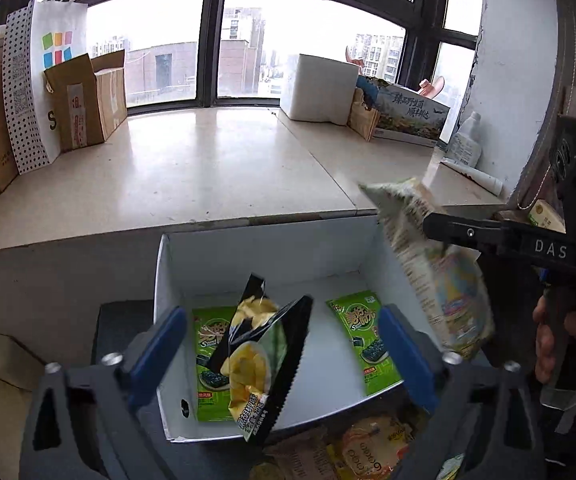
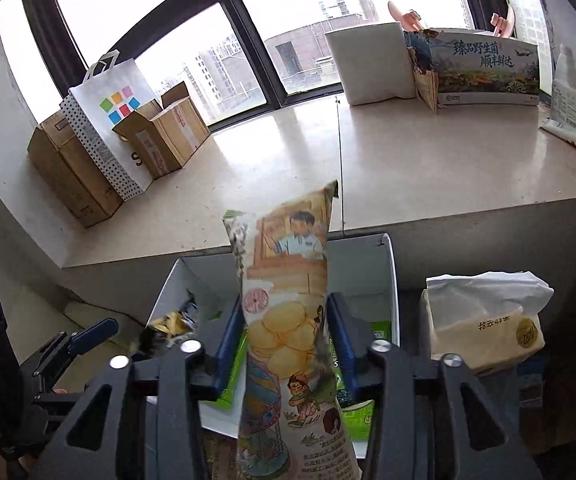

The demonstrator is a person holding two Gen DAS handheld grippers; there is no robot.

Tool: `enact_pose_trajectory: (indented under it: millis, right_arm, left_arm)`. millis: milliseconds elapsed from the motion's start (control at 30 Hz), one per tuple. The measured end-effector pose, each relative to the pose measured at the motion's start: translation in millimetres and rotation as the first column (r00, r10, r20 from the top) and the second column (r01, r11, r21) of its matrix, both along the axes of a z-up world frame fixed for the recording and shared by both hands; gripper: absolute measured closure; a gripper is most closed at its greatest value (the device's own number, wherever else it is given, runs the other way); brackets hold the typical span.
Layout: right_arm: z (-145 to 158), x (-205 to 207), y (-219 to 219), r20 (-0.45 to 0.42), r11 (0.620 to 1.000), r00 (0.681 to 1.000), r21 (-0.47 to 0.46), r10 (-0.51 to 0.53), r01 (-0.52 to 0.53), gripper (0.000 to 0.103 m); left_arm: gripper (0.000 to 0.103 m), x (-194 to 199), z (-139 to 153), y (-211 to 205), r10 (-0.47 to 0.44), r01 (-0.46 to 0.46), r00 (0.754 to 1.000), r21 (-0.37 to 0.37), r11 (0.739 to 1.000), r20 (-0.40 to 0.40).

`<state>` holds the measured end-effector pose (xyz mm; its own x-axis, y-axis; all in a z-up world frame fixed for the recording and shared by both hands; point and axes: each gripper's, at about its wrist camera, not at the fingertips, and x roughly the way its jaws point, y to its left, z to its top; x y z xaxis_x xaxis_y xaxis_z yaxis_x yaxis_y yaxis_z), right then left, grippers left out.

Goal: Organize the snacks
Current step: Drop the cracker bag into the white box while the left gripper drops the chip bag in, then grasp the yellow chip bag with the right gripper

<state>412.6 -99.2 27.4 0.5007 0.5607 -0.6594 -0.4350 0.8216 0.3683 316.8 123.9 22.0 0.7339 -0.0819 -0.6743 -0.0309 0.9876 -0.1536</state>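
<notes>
The relation that matters is height over the open white cardboard box (image 1: pixel 248 256): both snack bags hang above it, so each coming move is, as I judge it, a short drop straight down. The left gripper (image 1: pixel 284 344) has its blue-padded fingers (image 1: pixel 160 356) spread wide, and the black chip bag with yellow crisps printed on it (image 1: pixel 260 364) sits between them without clearly touching either pad; it looks released or falling, tilted with its serrated edge down and its long axis running steeply from upper left to lower right, over the front half of the box. Whether anything supports it I cannot tell. The right gripper (image 2: pixel 286 344) is closed on the tall cream-coloured rice-cracker bag with cartoon figures and pale round crackers printed on it (image 2: pixel 288 320), pinching it across its narrow middle; the bag's long axis points forward and up, away from the fingers, its far end above the box's back wall. In the left wrist view this same bag (image 1: pixel 427 264) hangs at the right side of the box, so the right hand is the nearer one to the vacant right part of the floor. Two flat green seaweed snack packets (image 1: pixel 361 340) already lie on the box bottom, one left, one right. More yellow packets (image 1: pixel 371 444) wait in front of the box, and a soft pack of tissues (image 2: pixel 483 320) stands just beside its right wall.
</notes>
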Motion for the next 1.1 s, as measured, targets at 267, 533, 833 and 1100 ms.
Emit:
enact_pose_trajectory:
  millis: [267, 533, 833, 1100]
  right_arm:
    - [4, -13, -29, 0.048, 0.993, 0.996, 0.096, -0.075, 0.07, 0.0]
    - [23, -86, -61, 0.154, 0.996, 0.988, 0.091, -0.028, 0.014, 0.0]
    - [0, -218, -129, 0.212, 0.987, 0.977, 0.157, 0.006, -0.04, 0.0]
    - [-82, -279, -140, 0.065, 0.998, 0.998, 0.064, -0.015, 0.011, 0.0]
  left_arm:
    - [0.0, -29, -5, 4, 0.031, -0.032, 0.999, 0.025, 0.999, 0.021]
    - [0.0, -91, 12, -11, 0.012, -0.014, 0.998, 0.03, 0.999, 0.066]
    - [0.0, -217, 9, -57, -0.033, 0.027, 0.988, 0.041, 0.999, 0.152]
    - [0.0, -289, -37, -86, -0.043, 0.042, 0.994, 0.009, 0.999, 0.099]
